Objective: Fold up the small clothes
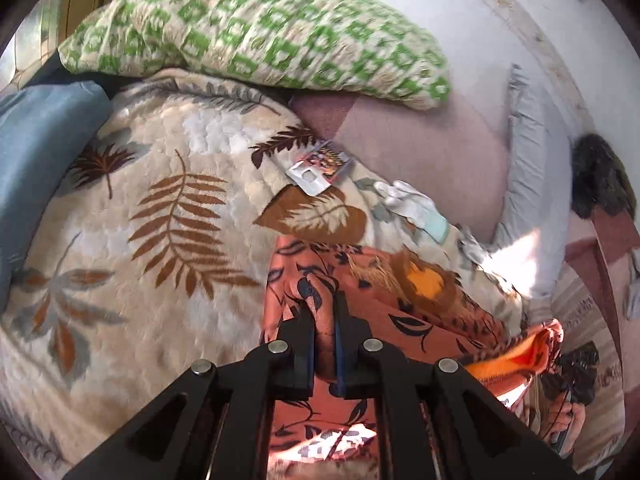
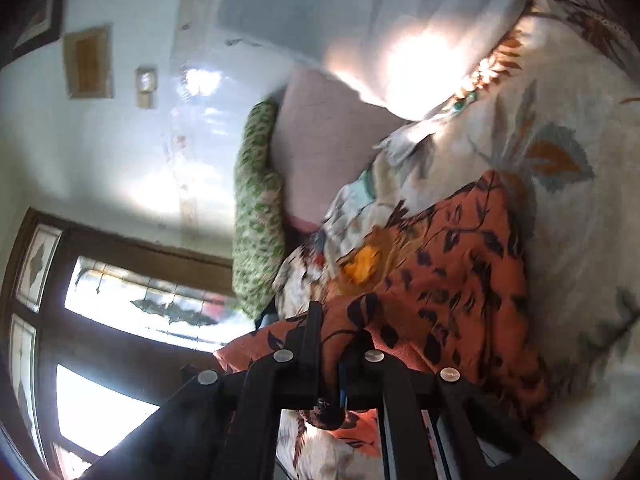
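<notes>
An orange-red garment with a dark leaf print [image 1: 360, 312] lies on a cream blanket with brown and grey leaves [image 1: 160, 200]. My left gripper [image 1: 325, 304] is shut on a fold of this garment, the cloth pinched between its black fingers. In the right wrist view the same garment [image 2: 460, 264] spreads over the blanket [image 2: 580, 240], and my right gripper [image 2: 338, 324] is shut on its near edge, with cloth bunched between the fingers. The right gripper and the hand that holds it [image 1: 568, 384] show at the lower right of the left wrist view, by the garment's bright orange edge.
A green-and-cream patterned pillow [image 1: 256, 32] lies at the head of the bed, a blue cushion [image 1: 44, 152] at the left. A small printed packet [image 1: 320, 168] and a pale cloth [image 1: 416, 204] rest on the blanket. A window [image 2: 120, 320] and a white wall [image 2: 120, 140] are beyond.
</notes>
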A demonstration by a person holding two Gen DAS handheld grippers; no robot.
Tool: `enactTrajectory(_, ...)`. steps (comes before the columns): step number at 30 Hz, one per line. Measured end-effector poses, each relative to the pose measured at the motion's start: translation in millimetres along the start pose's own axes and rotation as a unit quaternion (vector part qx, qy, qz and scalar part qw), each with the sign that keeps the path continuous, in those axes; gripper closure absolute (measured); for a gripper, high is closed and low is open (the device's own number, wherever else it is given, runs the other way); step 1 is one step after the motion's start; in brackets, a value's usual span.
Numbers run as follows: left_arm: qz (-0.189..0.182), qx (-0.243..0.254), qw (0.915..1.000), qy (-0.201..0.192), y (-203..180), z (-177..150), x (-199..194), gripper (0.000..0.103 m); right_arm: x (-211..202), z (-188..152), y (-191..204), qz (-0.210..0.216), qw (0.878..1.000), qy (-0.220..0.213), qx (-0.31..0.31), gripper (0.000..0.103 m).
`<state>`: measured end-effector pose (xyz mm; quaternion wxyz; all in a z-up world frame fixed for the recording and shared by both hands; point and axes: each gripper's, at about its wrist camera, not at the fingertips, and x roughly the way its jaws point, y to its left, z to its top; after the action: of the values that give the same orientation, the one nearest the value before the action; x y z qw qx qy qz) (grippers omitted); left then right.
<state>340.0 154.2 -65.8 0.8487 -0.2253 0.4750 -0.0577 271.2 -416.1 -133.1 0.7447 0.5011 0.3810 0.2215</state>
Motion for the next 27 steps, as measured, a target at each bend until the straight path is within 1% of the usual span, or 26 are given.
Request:
enactTrajectory(1, 0.01, -0.01, 0.9999, 0.01, 4, 12, 31, 0.085, 19, 18, -15, -0.027, 1.0, -0.002, 0.01, 0.089)
enactTrajectory(2, 0.032, -0.019, 0.9989, 0.028, 10, 21, 63, 0.076, 38, 33, -31, -0.056, 0.998, -0.001, 0.016, 0.081)
enactTrajectory(3, 0.067, -0.033, 0.996, 0.05, 17, 25, 90, 0.056, 52, 43, -50, -0.087, 0.995, -0.003, 0.039, 0.045)
enactTrajectory(4, 0.09, -0.052, 0.9923, 0.067, 26, 25, 107, 0.054, 62, 48, -65, -0.114, 0.991, -0.006, 0.065, 0.031)
enactTrajectory(5, 0.083, -0.07, 0.9921, 0.063, 33, 23, 112, 0.053, 64, 49, -73, -0.086, 0.993, -0.016, 0.08, 0.031)
enactTrajectory(6, 0.07, -0.073, 0.9937, 0.048, 35, 23, 108, 0.051, 60, 49, -71, -0.077, 0.994, -0.027, 0.074, 0.029)
enactTrajectory(7, 0.072, -0.065, 0.9948, 0.033, 36, 23, 101, 0.046, 55, 48, -63, -0.072, 0.995, -0.037, 0.055, 0.025)
enactTrajectory(8, 0.086, -0.054, 0.9947, 0.015, 36, 23, 90, 0.044, 48, 48, -55, -0.073, 0.996, -0.048, 0.033, 0.024)
enactTrajectory(9, 0.097, -0.045, 0.9943, -0.004, 35, 22, 77, 0.042, 38, 47, -47, -0.089, 0.994, -0.068, 0.018, 0.023)
enactTrajectory(10, 0.097, -0.038, 0.9943, -0.021, 35, 20, 63, 0.039, 27, 45, -38, -0.103, 0.991, -0.085, 0.006, 0.023)
enactTrajectory(11, 0.091, -0.033, 0.9947, -0.033, 35, 17, 47, 0.038, 18, 40, -30, -0.097, 0.991, -0.088, -0.004, 0.023)
enactTrajectory(13, 0.074, -0.019, 0.9956, -0.054, 33, 8, 18, 0.034, 9, 26, -16, -0.063, 0.995, -0.07, -0.018, 0.022)
enactTrajectory(14, 0.067, -0.007, 0.9956, -0.065, 28, 2, 5, 0.034, 8, 15, -6, -0.057, 0.996, -0.053, -0.034, 0.022)
enactTrajectory(15, 0.056, 0.008, 0.9958, -0.071, 21, -5, -6, 0.031, 10, 4, 3, -0.054, 0.996, -0.033, -0.056, 0.022)
enactTrajectory(16, 0.043, 0.028, 0.9962, -0.069, 13, -15, -12, 0.025, 14, -7, 11, -0.054, 0.995, -0.01, -0.079, 0.022)
enactTrajectory(18, 0.024, 0.075, 0.996, -0.041, -6, -27, -7, 0.024, 29, -26, 20, -0.069, 0.991, 0.024, -0.108, 0.022)
enactTrajectory(19, 0.018, 0.104, 0.9942, -0.024, -17, -36, 0, 0.024, 36, -35, 19, -0.078, 0.989, 0.038, -0.118, 0.022)
enactTrajectory(20, 0.02, 0.128, 0.9914, -0.015, -26, -46, 8, 0.024, 43, -42, 18, -0.087, 0.988, 0.047, -0.121, 0.022)
enactTrajectory(22, 0.053, 0.155, 0.9865, -0.003, -36, -59, 25, 0.024, 51, -52, 10, -0.095, 0.987, 0.056, -0.114, 0.022)
enactTrajectory(24, 0.061, 0.159, 0.9854, 0.007, -34, -66, 43, 0.024, 52, -58, 2, -0.08, 0.99, 0.059, -0.099, 0.022)
enactTrajectory(25, 0.078, 0.162, 0.9837, 0.008, -30, -69, 54, 0.024, 53, -58, -2, -0.069, 0.991, 0.061, -0.094, 0.022)
enactTrajectory(26, 0.122, 0.156, 0.9797, 0.032, -22, -72, 73, 0.024, 52, -58, -9, -0.065, 0.991, 0.061, -0.096, 0.021)
enactTrajectory(27, 0.145, 0.135, 0.9778, 0.069, -8, -72, 94, 0.017, 54, -55, -20, -0.085, 0.99, 0.061, -0.099, 0.021)
